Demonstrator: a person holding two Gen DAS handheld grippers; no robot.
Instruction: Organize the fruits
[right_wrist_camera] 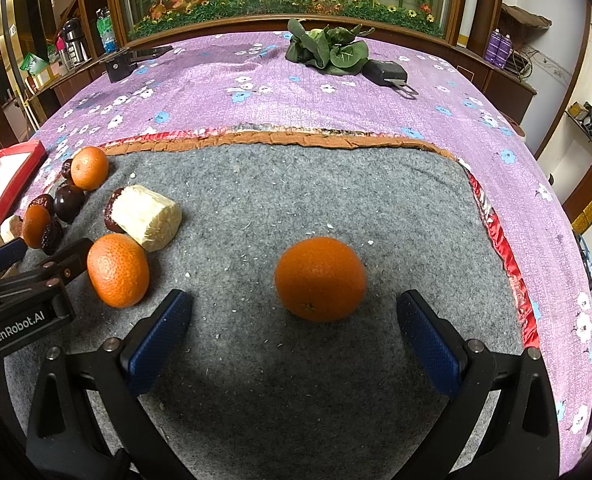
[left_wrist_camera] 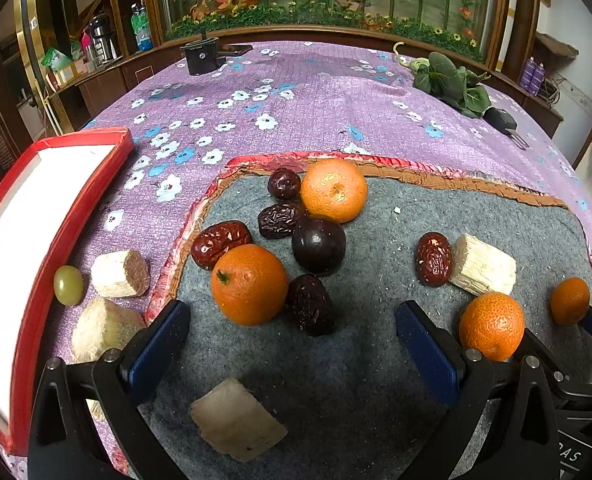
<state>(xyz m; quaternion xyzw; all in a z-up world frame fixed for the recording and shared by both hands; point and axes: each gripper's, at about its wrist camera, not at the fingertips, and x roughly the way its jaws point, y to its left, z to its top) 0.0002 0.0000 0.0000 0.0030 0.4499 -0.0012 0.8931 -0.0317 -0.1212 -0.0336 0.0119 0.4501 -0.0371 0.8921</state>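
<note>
Left view: my left gripper [left_wrist_camera: 291, 344] hangs over the grey mat [left_wrist_camera: 356, 400], jaws wide apart and empty; an orange [left_wrist_camera: 249, 284] and dark dates lie just ahead, slightly left of centre.
Tray: red tray [left_wrist_camera: 71, 216] off to my left on the counter (likely the drop spot).
Right view: my right gripper [right_wrist_camera: 293, 332] is spread wide, holding nothing; a lone orange [right_wrist_camera: 320, 278] sits dead ahead between the jaws' line, round, no long axis.
Nearer hand: right, I judge.

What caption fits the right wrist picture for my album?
Open right gripper facing a lone round orange mandarin on the grey felt mat, nothing held.
</note>
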